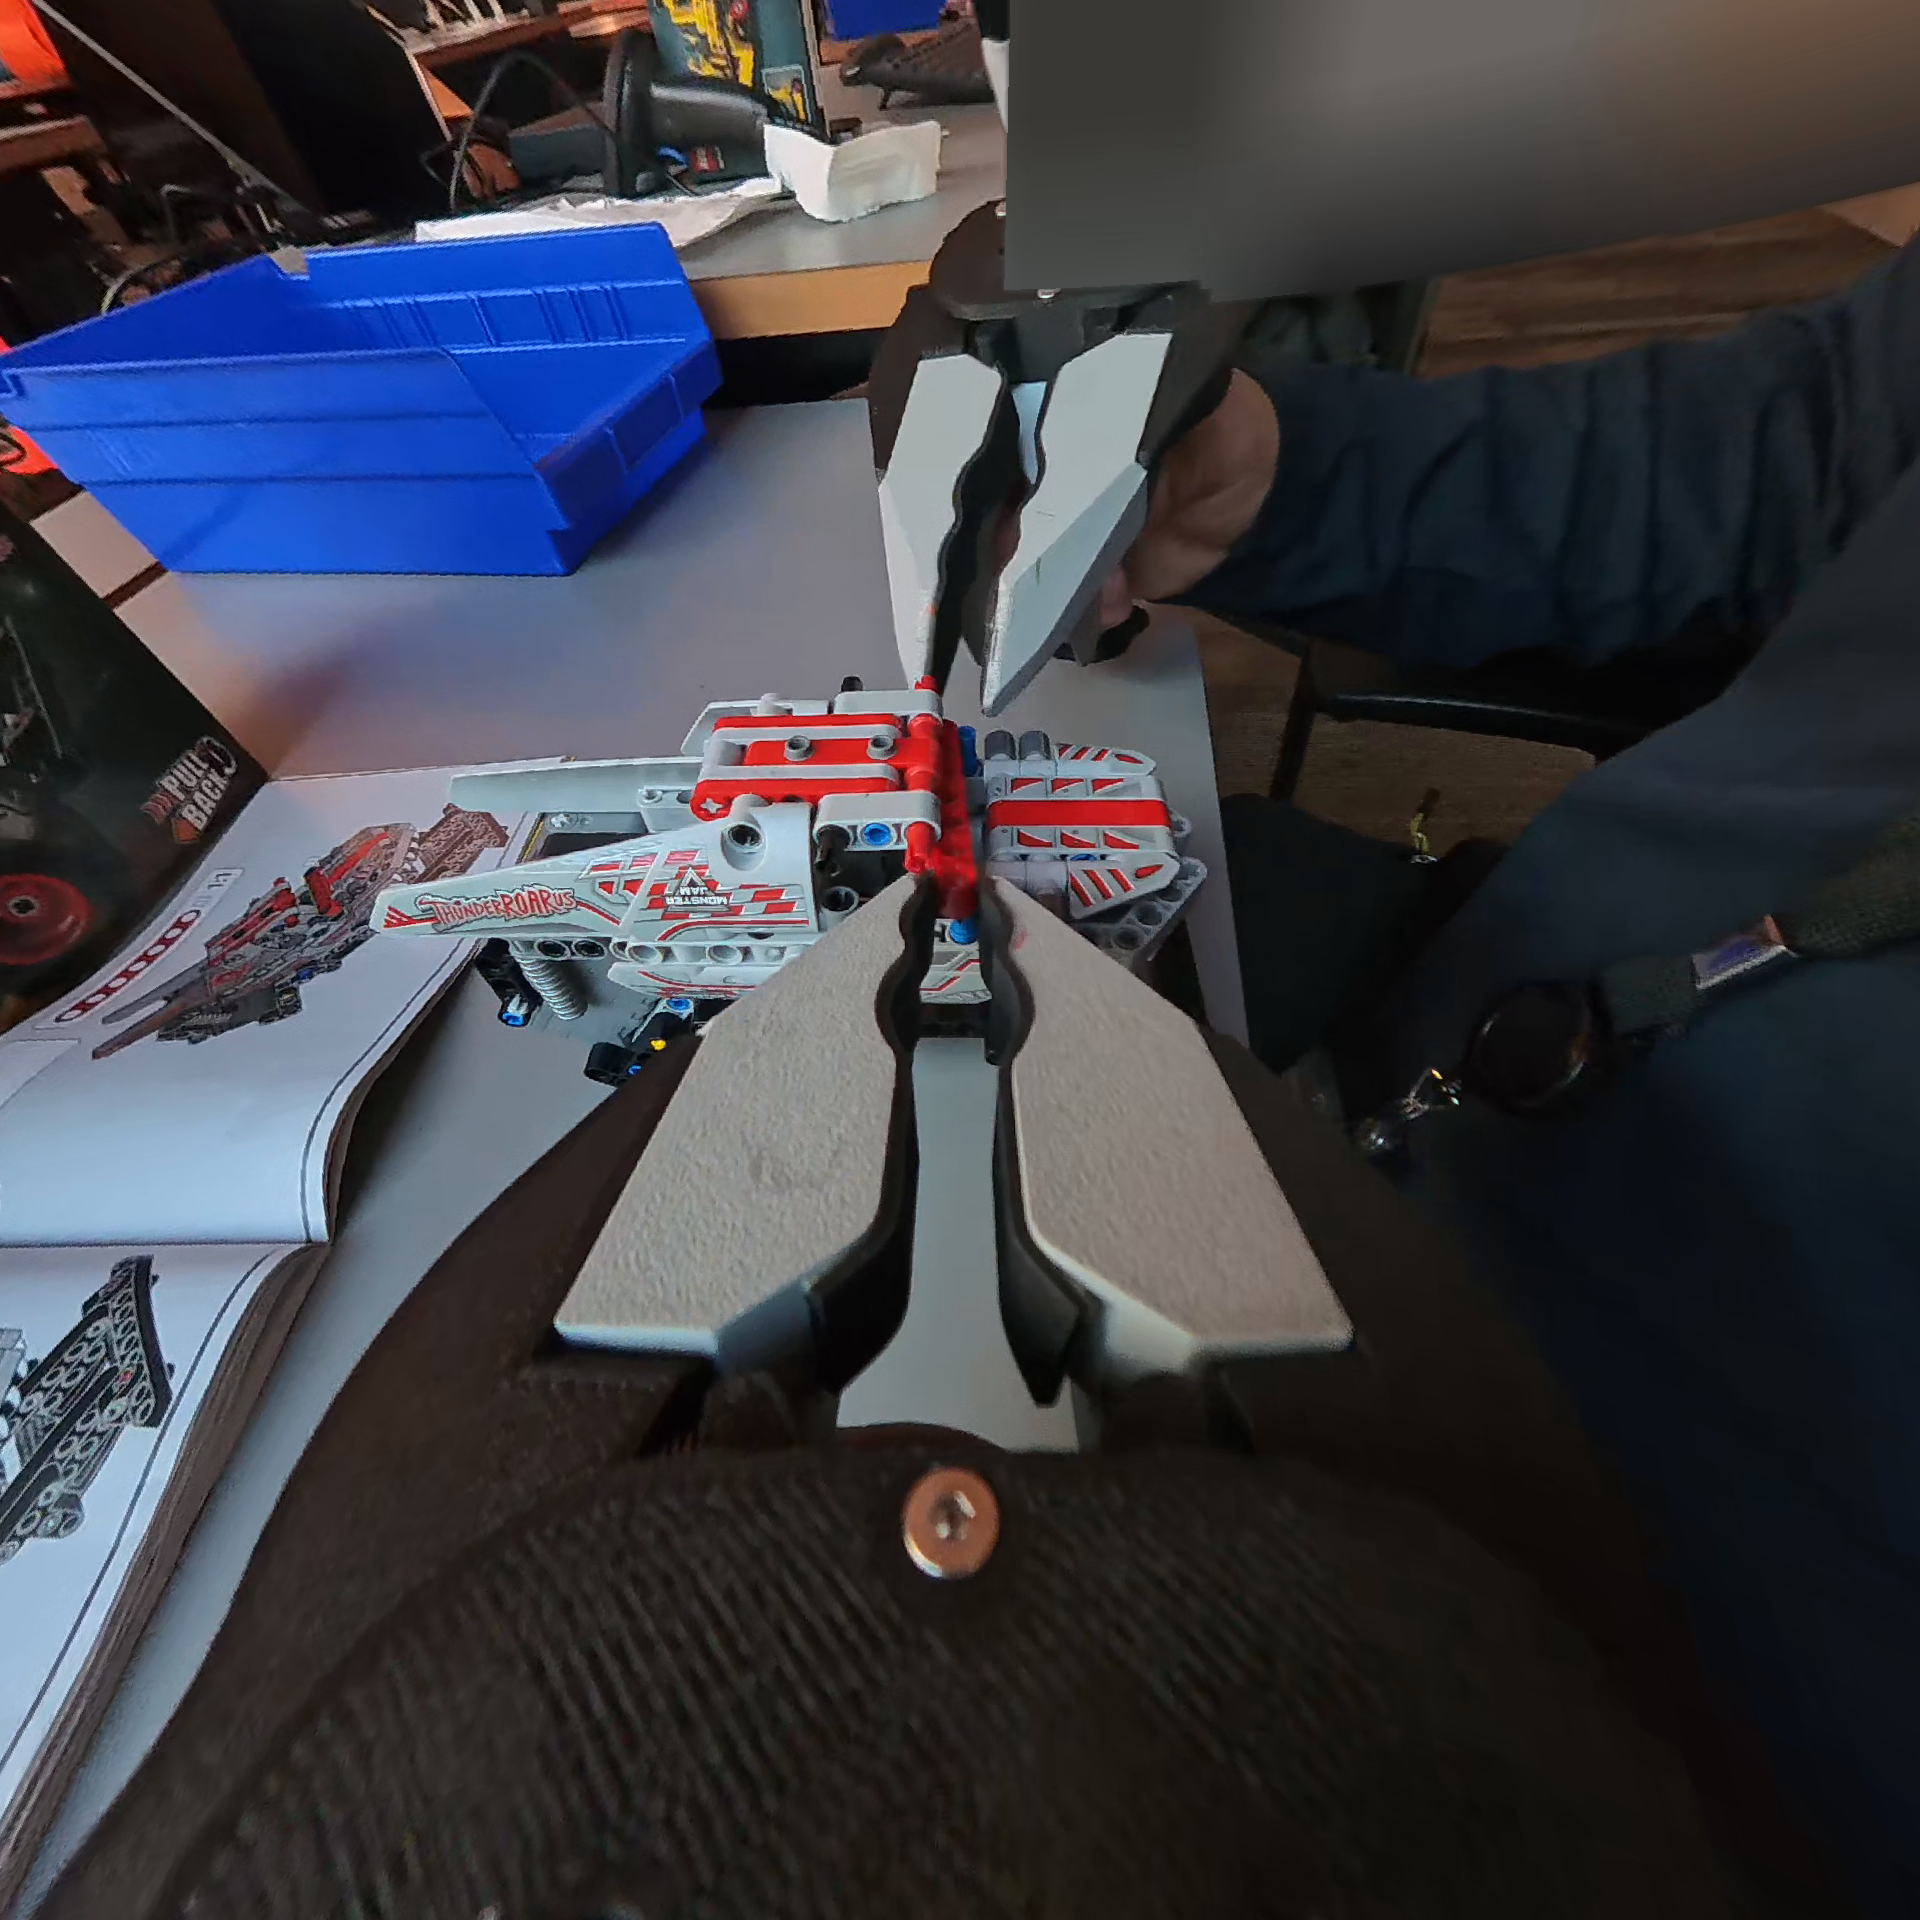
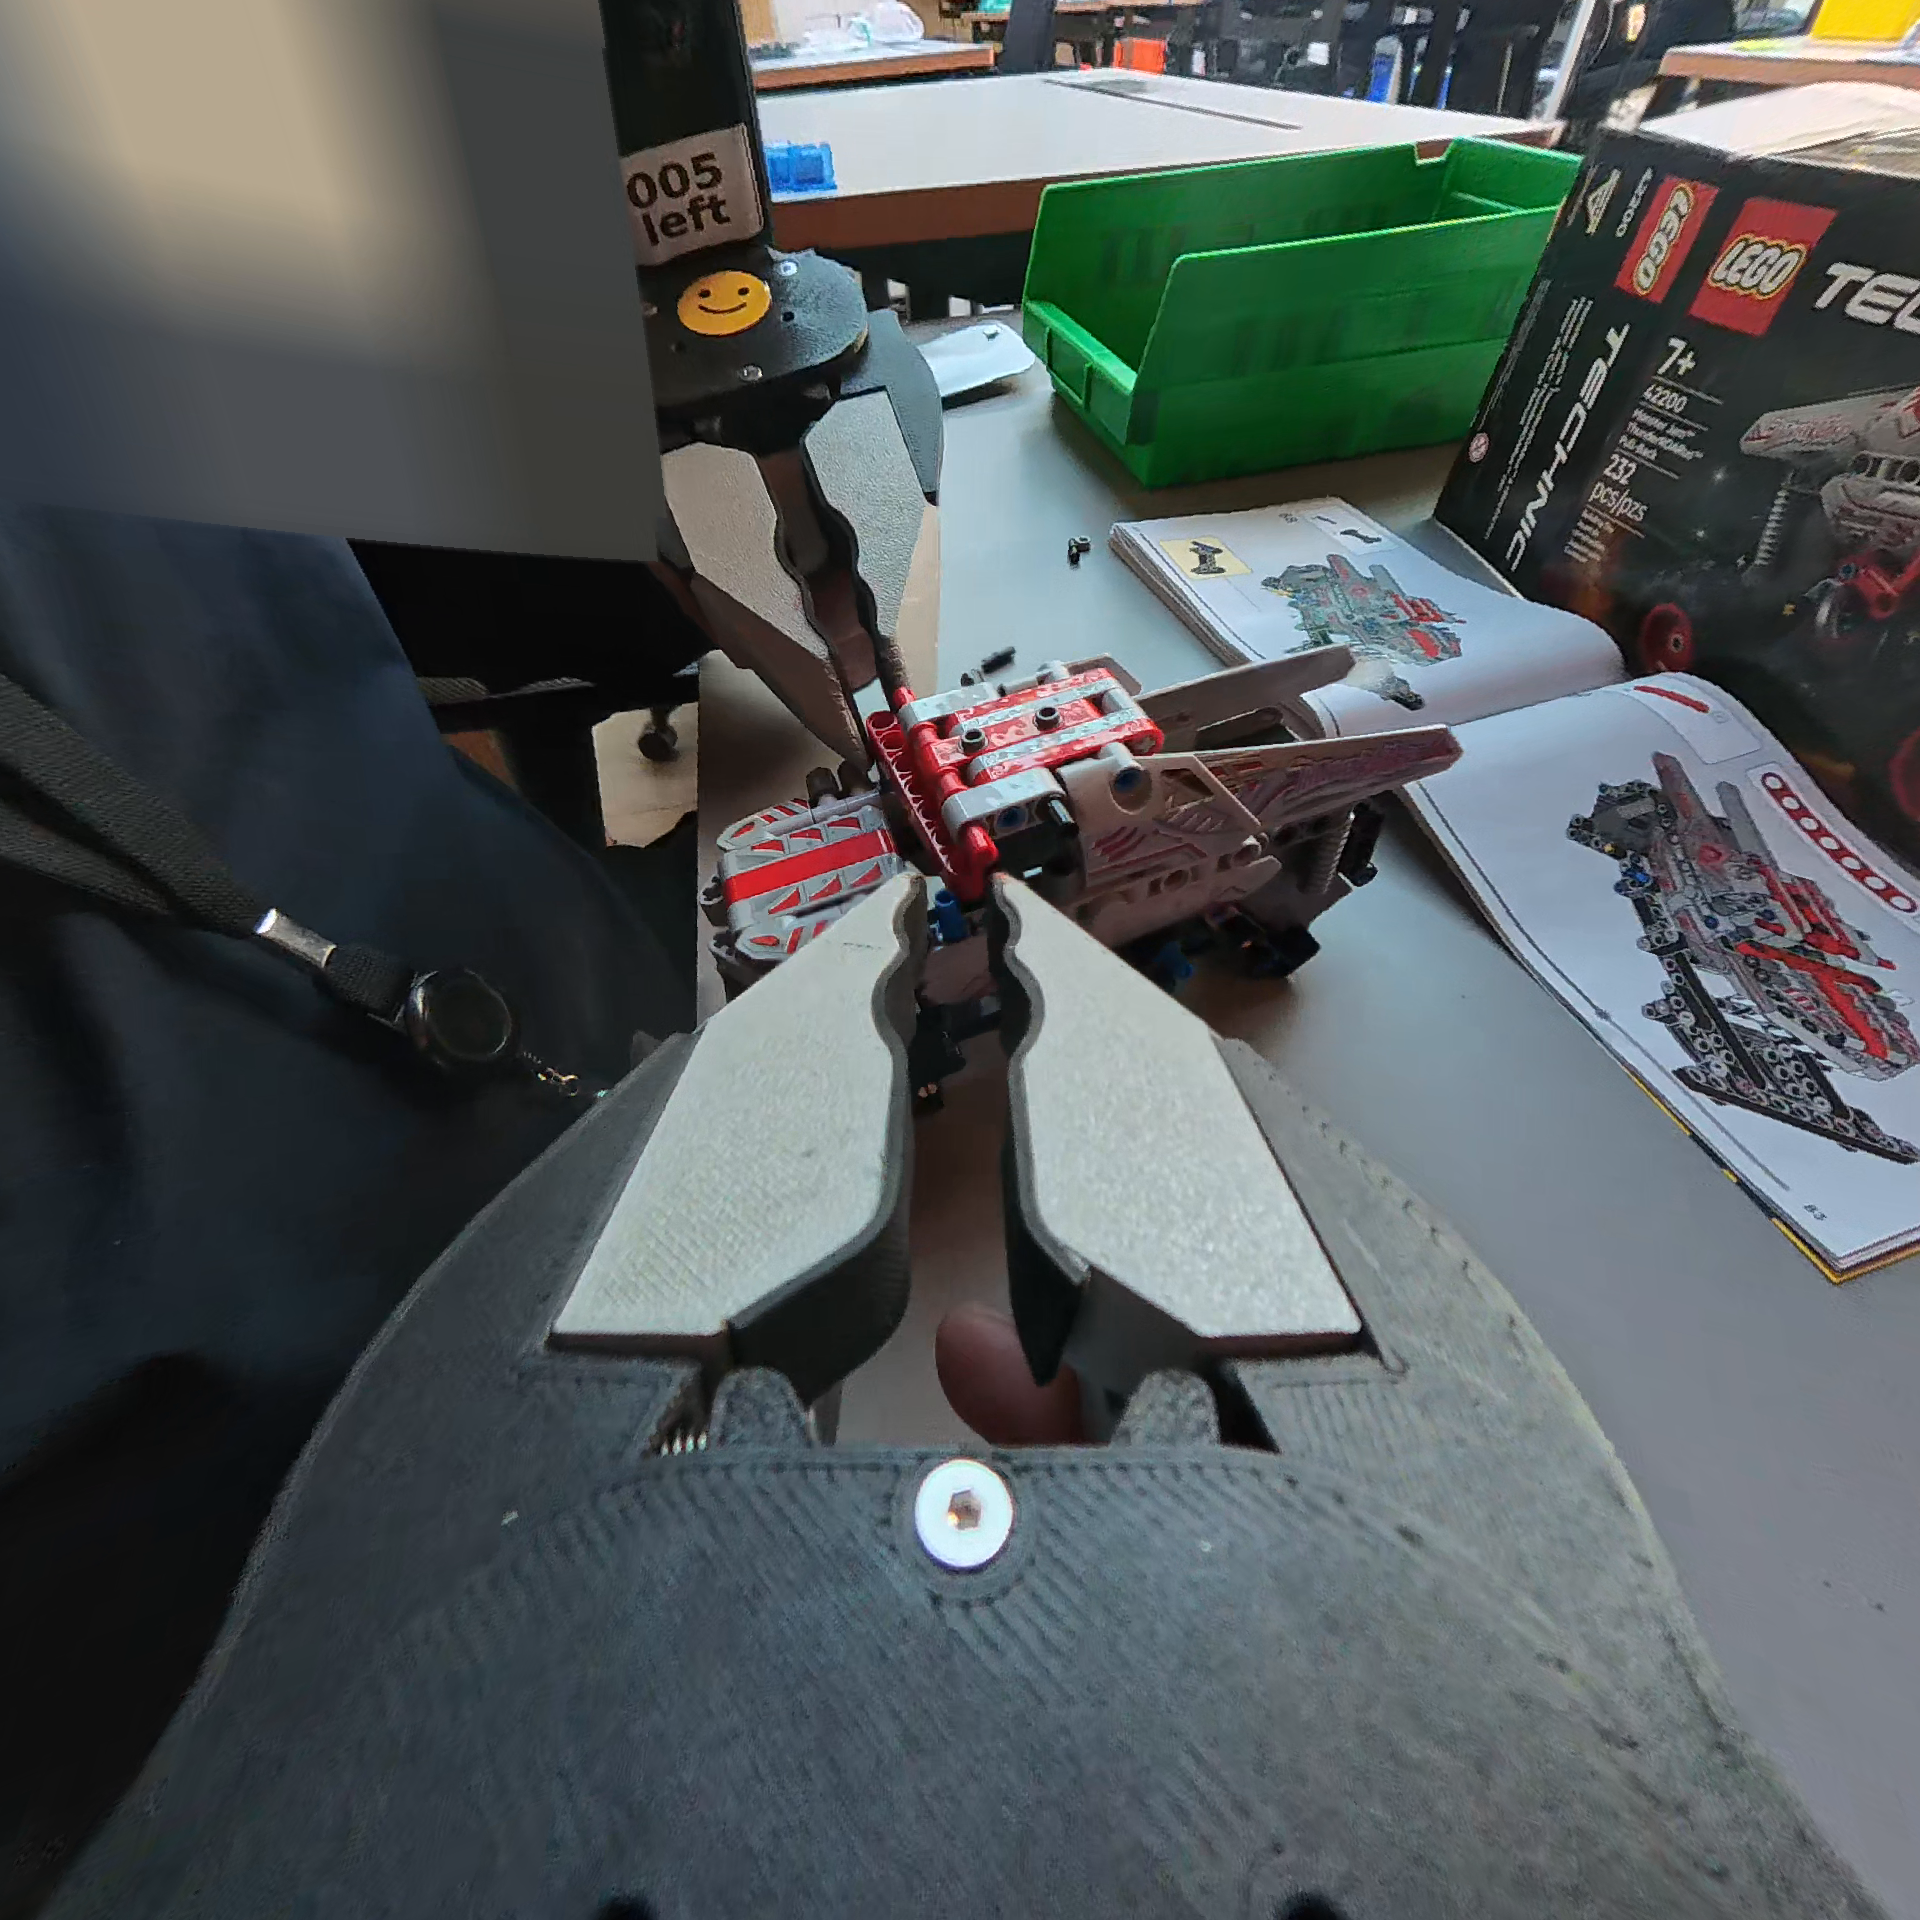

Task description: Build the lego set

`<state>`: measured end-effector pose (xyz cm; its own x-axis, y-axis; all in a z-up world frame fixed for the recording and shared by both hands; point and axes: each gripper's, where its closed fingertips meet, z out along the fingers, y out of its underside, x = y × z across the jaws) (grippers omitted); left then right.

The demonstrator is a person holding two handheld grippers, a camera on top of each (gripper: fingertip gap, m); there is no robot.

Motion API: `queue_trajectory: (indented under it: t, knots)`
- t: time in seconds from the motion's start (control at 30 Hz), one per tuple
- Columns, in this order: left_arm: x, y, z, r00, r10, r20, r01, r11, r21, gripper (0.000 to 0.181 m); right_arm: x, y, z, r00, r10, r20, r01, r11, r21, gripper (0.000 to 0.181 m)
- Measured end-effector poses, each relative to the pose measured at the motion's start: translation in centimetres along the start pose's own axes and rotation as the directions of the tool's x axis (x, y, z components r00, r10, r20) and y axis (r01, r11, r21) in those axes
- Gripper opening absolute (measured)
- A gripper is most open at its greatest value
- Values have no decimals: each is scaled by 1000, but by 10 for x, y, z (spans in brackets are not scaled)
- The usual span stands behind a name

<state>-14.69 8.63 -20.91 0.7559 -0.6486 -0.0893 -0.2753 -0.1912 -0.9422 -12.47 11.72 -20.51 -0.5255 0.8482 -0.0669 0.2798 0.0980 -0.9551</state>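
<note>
A grey and red lego vehicle model [image 1: 727, 862] lies on the grey table near its edge and also shows in the right wrist view [image 2: 1164, 831]. A red beam [image 1: 948, 800] runs across its top [image 2: 925, 790]. My left gripper [image 1: 956, 888] is closed on the near end of this beam, with a blue pin just below its tips. In the right wrist view the left gripper [image 2: 883, 707] is at the beam's far end. My right gripper [image 2: 958, 883] is closed around the beam's other end. It comes down from above in the left wrist view [image 1: 961, 696].
An open instruction booklet [image 1: 208, 1039] lies beside the model [image 2: 1558, 779]. A blue bin [image 1: 364, 416] and a green bin [image 2: 1247, 312] stand behind. The set's box [image 2: 1714, 416] stands upright. Two small black pieces [image 2: 1077, 545] lie loose. The table edge [image 1: 1216, 831] is close by. The left gripper's tips are roughly 5 centimetres from the right gripper's.
</note>
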Motion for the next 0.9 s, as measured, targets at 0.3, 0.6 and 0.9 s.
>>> queue_trajectory:
  t: [0.3, 0.6, 0.9]
  knots:
    - [0, 0, -1, 997, -55, -60, 58, 997, 45, 5, -2, 2, 10, 999, -26, 19, 26, 1000, -7, 9]
    - [1, 1, -4, 1000, 2, -17, -1, 1000, 23, 4, -6, 2, 12, 995, -101, -15, 100, 995, -13, 5]
    - [3, -1, -3, 994, 104, 29, -104, 995, 4, 5, -15, 3, 9, 991, -135, -14, 135, 991, 4, 4]
